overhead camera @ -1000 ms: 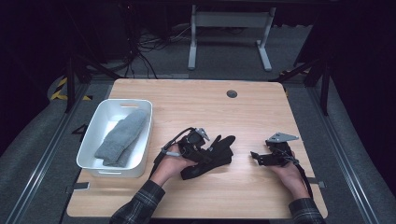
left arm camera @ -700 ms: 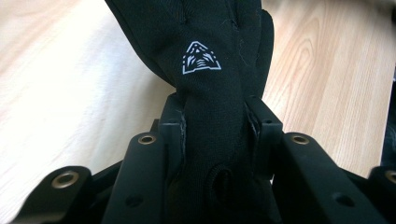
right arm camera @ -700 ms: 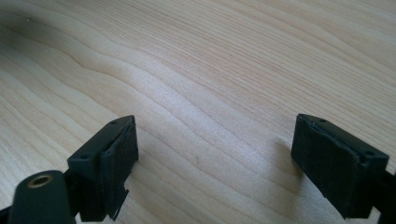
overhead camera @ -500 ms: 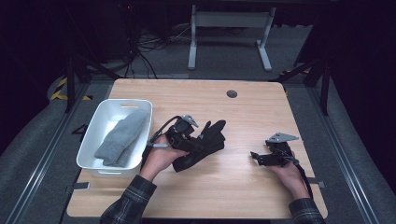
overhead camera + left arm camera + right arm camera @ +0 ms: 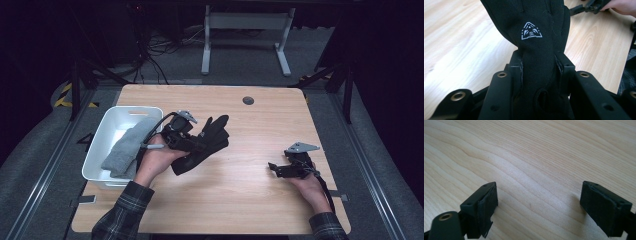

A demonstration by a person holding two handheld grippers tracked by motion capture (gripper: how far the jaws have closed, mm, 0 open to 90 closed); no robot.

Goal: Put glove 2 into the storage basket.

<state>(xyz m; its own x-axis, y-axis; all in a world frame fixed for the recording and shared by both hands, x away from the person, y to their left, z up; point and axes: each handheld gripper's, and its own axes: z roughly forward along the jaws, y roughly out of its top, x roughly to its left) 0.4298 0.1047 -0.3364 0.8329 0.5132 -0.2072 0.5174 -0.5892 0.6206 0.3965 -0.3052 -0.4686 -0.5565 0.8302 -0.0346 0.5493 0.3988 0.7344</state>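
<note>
left gripper (image 5: 540,67) clamped on black glove (image 5: 207,142), lifted beside white bin (image 5: 100,145) | right gripper (image 5: 539,202) gaping wide, nothing between, low over wooden table (image 5: 260,200)

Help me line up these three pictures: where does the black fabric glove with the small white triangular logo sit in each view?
High view: the black fabric glove is left of centre, clamped in the left gripper, right of the white plastic bin.
Left gripper view: it runs up the middle from between the jaws, logo near the top.
Right gripper view: bare tabletop between open jaws; no glove.
Shared landmark: the light wooden table.
</note>
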